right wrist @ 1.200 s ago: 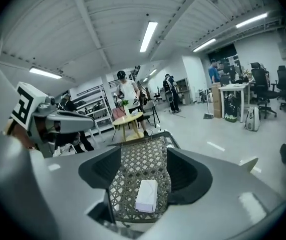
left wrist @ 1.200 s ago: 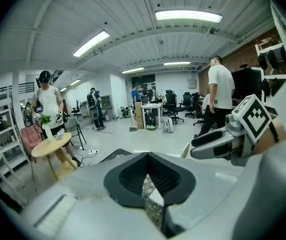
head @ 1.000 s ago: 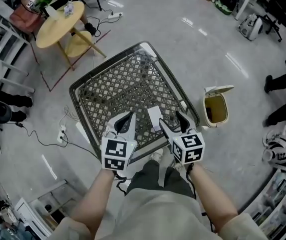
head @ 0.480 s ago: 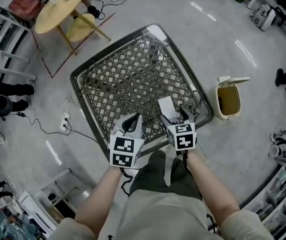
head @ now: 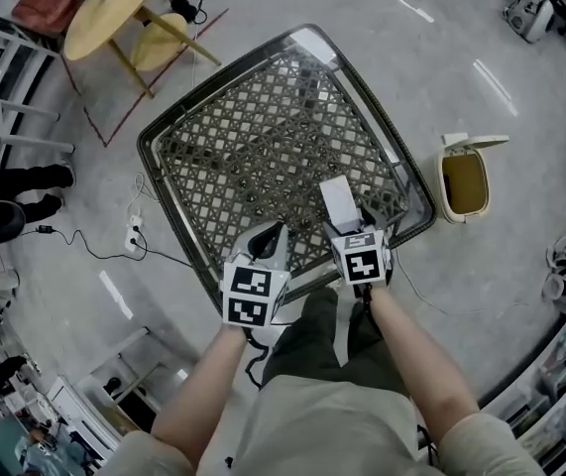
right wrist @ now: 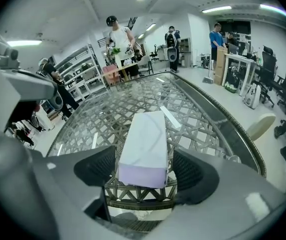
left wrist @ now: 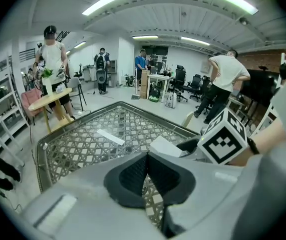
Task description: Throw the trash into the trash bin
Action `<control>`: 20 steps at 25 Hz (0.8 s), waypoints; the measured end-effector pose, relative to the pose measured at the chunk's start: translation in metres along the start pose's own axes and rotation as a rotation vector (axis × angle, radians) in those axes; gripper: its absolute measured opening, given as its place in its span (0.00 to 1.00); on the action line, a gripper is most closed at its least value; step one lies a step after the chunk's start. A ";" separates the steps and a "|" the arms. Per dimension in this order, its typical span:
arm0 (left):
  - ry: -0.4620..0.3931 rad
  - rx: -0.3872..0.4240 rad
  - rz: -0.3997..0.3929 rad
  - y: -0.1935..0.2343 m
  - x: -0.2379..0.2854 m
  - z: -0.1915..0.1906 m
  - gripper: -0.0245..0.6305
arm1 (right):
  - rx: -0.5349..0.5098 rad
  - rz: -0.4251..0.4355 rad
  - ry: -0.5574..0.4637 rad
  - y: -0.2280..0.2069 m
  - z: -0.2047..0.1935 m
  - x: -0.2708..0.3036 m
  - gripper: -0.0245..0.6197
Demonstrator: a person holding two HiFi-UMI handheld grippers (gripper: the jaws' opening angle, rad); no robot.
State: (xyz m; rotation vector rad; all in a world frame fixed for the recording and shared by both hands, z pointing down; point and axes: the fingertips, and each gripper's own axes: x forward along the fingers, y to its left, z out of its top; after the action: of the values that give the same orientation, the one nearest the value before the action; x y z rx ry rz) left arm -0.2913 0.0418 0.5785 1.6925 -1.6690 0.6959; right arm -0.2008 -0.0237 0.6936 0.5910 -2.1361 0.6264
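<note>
A white rectangular box lies on the near right part of a glass-topped wicker table. My right gripper is down at the table with its jaws opening. The box lies between the two pads with a little gap on each side, and the gripper is not pressing on it. My left gripper is shut and empty just left of it, over the table's near edge. In the left gripper view its jaws meet, with the box beyond them. A beige trash bin stands open on the floor at the right.
A thin white strip lies further out on the table. A round yellow table with a stool stands at the far left. Cables and a power strip lie on the floor to the left. Several people stand further off in the room.
Both grippers have come down toward the table's near edge. The right jaws have spread wider and now stand either side of the white box.
</note>
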 end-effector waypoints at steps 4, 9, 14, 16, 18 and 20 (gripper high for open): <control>0.005 -0.033 -0.014 0.003 0.002 -0.002 0.04 | 0.015 -0.017 0.021 0.000 -0.005 0.009 0.54; 0.010 -0.021 -0.021 0.011 0.001 -0.002 0.04 | 0.039 -0.011 0.007 0.004 0.000 0.011 0.49; -0.002 0.003 -0.032 0.002 0.001 0.013 0.04 | 0.074 -0.002 -0.062 -0.008 0.015 -0.015 0.49; -0.015 0.025 -0.045 -0.006 0.004 0.026 0.04 | 0.093 -0.011 -0.106 -0.017 0.026 -0.033 0.49; -0.024 0.053 -0.061 -0.015 0.009 0.039 0.04 | 0.113 -0.029 -0.151 -0.028 0.038 -0.053 0.49; -0.039 0.085 -0.084 -0.027 0.015 0.055 0.04 | 0.140 -0.049 -0.192 -0.042 0.047 -0.073 0.49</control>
State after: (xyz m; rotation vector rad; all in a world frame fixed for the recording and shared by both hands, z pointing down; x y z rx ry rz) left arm -0.2678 -0.0108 0.5519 1.8350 -1.6050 0.7070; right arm -0.1614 -0.0707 0.6185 0.8062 -2.2602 0.7203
